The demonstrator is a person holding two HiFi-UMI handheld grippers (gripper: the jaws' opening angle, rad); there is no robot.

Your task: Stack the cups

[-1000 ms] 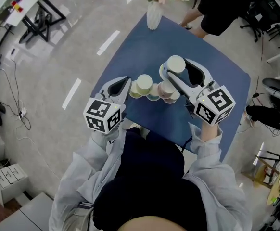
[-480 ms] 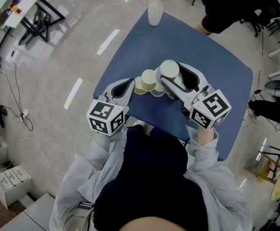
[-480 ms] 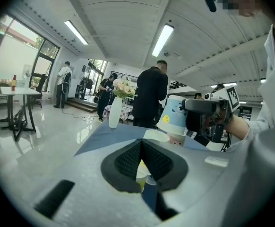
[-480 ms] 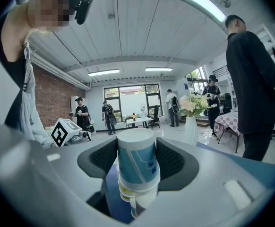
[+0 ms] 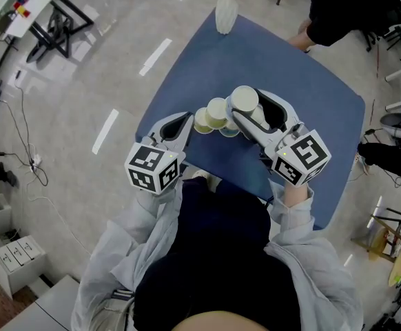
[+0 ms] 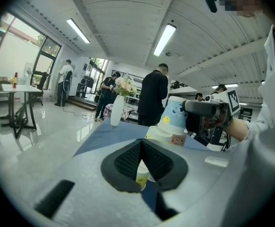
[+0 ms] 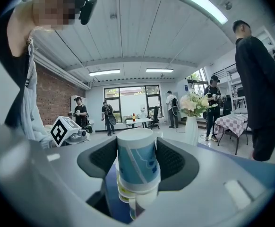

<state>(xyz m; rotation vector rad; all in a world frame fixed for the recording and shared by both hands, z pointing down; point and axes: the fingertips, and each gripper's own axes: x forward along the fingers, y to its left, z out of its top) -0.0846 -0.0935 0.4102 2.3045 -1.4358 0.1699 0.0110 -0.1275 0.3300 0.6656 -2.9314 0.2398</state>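
The right gripper has carried its blue-printed cup leftward across the blue table, until it is over the other cups.
Its jaws are partly open and clamp the upturned cup by its sides, above two more rims; I cannot tell whether it is seated. A yellow-green cup stands just ahead of the left gripper, whose jaws meet at the tips and hold nothing. A white vase and a standing person are at the far edge.
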